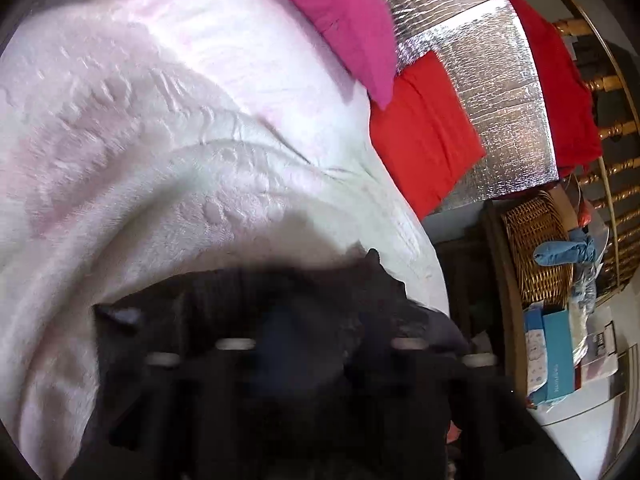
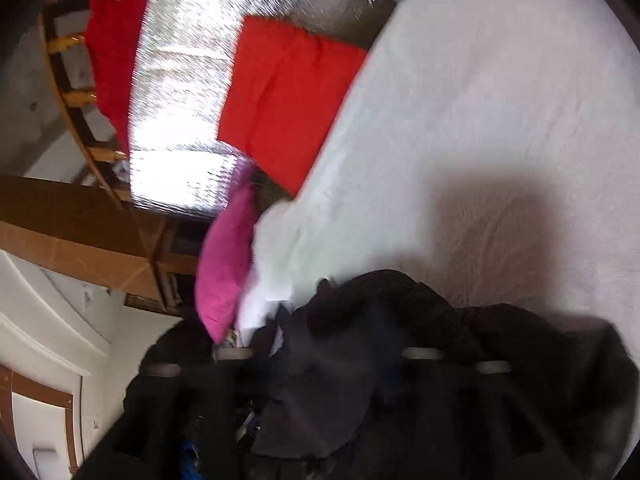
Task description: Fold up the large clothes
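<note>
Two claws show on my feeds, both smothered in dark cloth. On the left wrist view, the left claw (image 1: 316,300) sits low in the middle, blurred and wrapped in a black garment (image 1: 224,300); the cloth bunches right over the fingers, so I cannot tell whether they are spread or pinching. That garment lies against a pale pink-white textured blanket (image 1: 140,140) which fills most of the left and centre; a magenta cloth (image 1: 340,20) rests on the blanket's upper edge, and just beside it a folded red cloth (image 1: 424,128) lies on a silver foil sheet (image 1: 480,40); a second red cloth (image 1: 556,92) lies along the far edge of the foil, near wooden spindles (image 1: 608,128); lower right I see a wicker basket (image 1: 536,252) with a blue bundle (image 1: 564,252) at its rim, and boxes below it.

On the right wrist view, the right claw (image 2: 328,320) is likewise buried in the black garment (image 2: 400,300), which heaps across the bottom of the view; again I cannot tell how the fingers stand. The garment rests on the white blanket (image 2: 480,100), which fills the right side; the magenta cloth (image 2: 228,264) hangs at the blanket's left edge; the folded red cloth (image 2: 288,108) lies on the foil sheet (image 2: 192,80), touching the blanket's border; the other red cloth (image 2: 112,40) sits at the foil's far side; brown cardboard (image 2: 80,232) shows at left.
</note>
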`<state>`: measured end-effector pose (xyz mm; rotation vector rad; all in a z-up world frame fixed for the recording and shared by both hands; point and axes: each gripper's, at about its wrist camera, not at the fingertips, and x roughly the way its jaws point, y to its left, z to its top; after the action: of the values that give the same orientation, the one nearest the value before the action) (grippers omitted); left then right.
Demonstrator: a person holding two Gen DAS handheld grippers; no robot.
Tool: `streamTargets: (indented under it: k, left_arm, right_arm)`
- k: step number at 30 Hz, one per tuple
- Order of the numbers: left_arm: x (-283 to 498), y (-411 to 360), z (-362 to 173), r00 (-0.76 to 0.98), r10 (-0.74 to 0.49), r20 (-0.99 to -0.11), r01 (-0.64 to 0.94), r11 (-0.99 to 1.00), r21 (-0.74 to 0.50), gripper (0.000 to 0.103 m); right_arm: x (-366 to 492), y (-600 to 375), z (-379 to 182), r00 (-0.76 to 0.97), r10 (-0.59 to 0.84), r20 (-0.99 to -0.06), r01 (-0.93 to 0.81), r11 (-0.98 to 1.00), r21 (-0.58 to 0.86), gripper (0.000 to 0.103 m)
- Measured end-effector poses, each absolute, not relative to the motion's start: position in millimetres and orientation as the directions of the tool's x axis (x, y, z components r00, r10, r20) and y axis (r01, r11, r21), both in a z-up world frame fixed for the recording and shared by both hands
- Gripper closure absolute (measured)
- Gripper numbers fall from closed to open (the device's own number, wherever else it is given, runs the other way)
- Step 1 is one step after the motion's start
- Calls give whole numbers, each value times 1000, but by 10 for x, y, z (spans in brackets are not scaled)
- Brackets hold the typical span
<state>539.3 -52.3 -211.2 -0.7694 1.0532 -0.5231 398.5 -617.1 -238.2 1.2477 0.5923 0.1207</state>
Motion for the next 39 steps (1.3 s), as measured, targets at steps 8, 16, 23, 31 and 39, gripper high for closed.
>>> streamTargets:
  k: [8,16,23,31,39]
  left_arm:
    - [5047,-472,-1605,518,-564,-643,121,792,-598,26]
    - [5099,-1041,-1892,423,-376,-824,196,926,-322,26]
    - [5063,-1362,-2176,440,-172,-881,235,969,-72,27]
    - [5075,-1398,-2230,486,-87,-869,212,977,21,71]
    - [5086,-984,-1842,581,-195,-790,159,979,-125,83]
  right_arm:
    - [3825,-5892,-1642,801,222,-555,266,699,664,18]
    - [4342,-5149,-1814,621,193,-760,234,880,414,32]
    - [4560,-4863,-2264,522,43,-852,225,956,186,29]
    - [4585,-4807,-2240,535,-9,-845,196,974,114,82]
    - [4432,-5098,-1885,669,-8,-744,254,942,218,88]
